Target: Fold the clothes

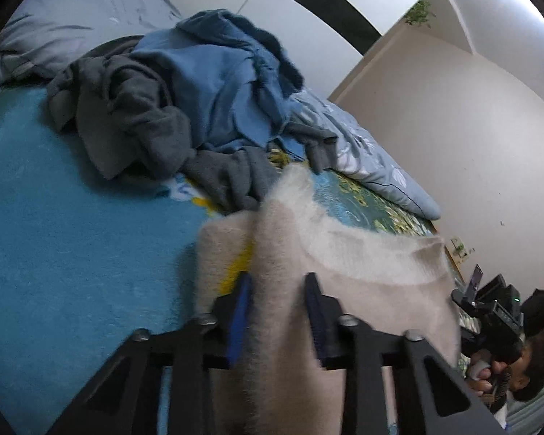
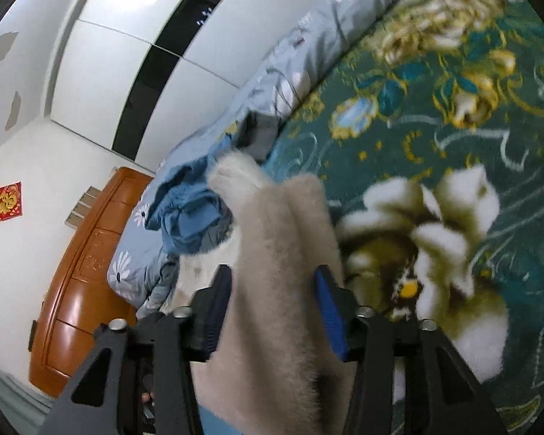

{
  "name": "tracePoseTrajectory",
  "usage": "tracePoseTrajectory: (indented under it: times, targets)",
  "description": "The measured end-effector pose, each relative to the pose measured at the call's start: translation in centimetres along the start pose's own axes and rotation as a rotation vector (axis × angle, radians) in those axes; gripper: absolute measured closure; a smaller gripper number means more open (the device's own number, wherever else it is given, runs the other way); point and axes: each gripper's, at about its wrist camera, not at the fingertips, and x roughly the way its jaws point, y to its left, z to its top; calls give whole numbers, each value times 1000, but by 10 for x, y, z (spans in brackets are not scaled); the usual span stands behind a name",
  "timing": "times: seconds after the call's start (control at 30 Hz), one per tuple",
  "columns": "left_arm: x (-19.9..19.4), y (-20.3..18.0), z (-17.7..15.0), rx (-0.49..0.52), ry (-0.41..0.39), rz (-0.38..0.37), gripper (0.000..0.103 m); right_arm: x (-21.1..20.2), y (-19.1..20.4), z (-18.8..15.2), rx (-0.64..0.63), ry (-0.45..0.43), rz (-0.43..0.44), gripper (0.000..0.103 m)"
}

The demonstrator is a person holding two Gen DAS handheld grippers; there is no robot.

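Note:
A fuzzy cream garment (image 1: 344, 257) is lifted above the bed. My left gripper (image 1: 277, 282) is shut on a thick fold of it, blue pads on both sides. The same cream garment (image 2: 272, 239) fills the middle of the right wrist view, and my right gripper (image 2: 273, 279) is shut on another bunched edge of it. A pile of unfolded clothes lies behind: a blue garment (image 1: 221, 83) on top of a dark grey one (image 1: 127, 116). The right gripper's body (image 1: 489, 322) and the person's hand show at the lower right of the left wrist view.
A turquoise plush blanket (image 1: 54, 217) covers the bed on the left; a dark green floral blanket (image 2: 435, 127) covers the other part. A pale blue flowered duvet (image 1: 373, 159) lies along the far edge. A wooden dresser (image 2: 87, 272) stands by the white wall.

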Motion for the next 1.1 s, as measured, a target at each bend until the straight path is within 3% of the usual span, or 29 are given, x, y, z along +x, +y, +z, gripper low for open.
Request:
tracePoseTrajectory:
  times: [0.07,0.2,0.4,0.5,0.6,0.67,1.0,1.07,1.1]
  targets:
    - [-2,2,-1,-10,-4,-5,81,-4,6,2,-23,-20,-17,83]
    - [-11,-10,-1,35,-35,-8,89,-4,16,5,-74,-5,-25,90]
    - [-47,-28,10,69,-146,-97,90,-26,31,10,-117,-75,112,91]
    - [-41,-18,9,61,-126,-53,90,-13,11,9,-86,-48,46,91]
    - [-15,5,0,-18,-46,13,90,10,-21,2,14,13,2,91]
    - [-9,17,-6,-66,-33,0,90,11,-33,0,64,11,42,91]
    - [-9,16,-5,-63,-31,-5,86,12,-28,4,19,28,27,90]
    - [-12,13,-3,-58,-39,-2,81,7,-24,4,-2,22,18,87]
    - [-15,12,-2,-52,-47,5,73,4,-22,4,-15,18,12,87]
